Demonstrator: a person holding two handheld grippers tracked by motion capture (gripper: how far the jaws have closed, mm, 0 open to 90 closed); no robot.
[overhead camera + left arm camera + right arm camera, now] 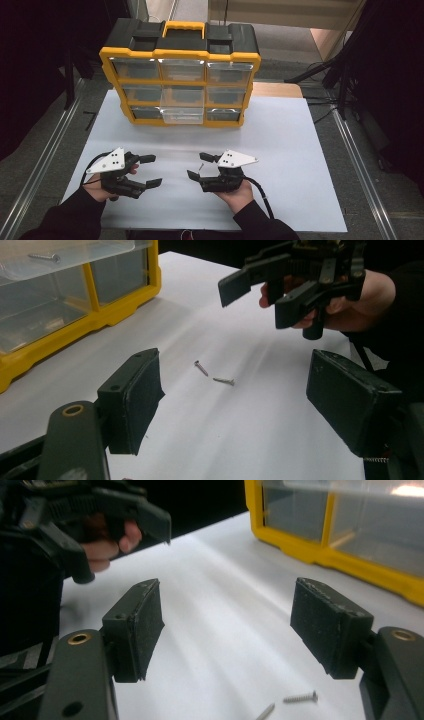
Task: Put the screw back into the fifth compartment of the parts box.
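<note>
I'm holding my right gripper (197, 166) low over the white sheet (280, 165), jaws standing wide apart with nothing between the pads, tips pointing across toward my left side; in the right gripper view two small screws (300, 698) are lying on the sheet just under and ahead of the jaws, one near the right pad, the other partly cut off at the bottom edge. In the left gripper view the same pair of screws (201, 368) is lying close together but not touching, out on the bare sheet between both grippers. I'm keeping my left gripper (151, 171) facing the right one, jaws also gaping wide and gripping nothing, pads clear of the sheet as far as I can tell. Both my hands are coming in from the near edge, dark sleeves showing. Farther back the yellow and black organizer case (181, 75) is standing upright on the sheet, its clear drawers facing me; the middle bottom drawer (182, 114) is sticking out a bit. One more screw (45, 257) is sitting in a clear drawer, seen in the left gripper view
</note>
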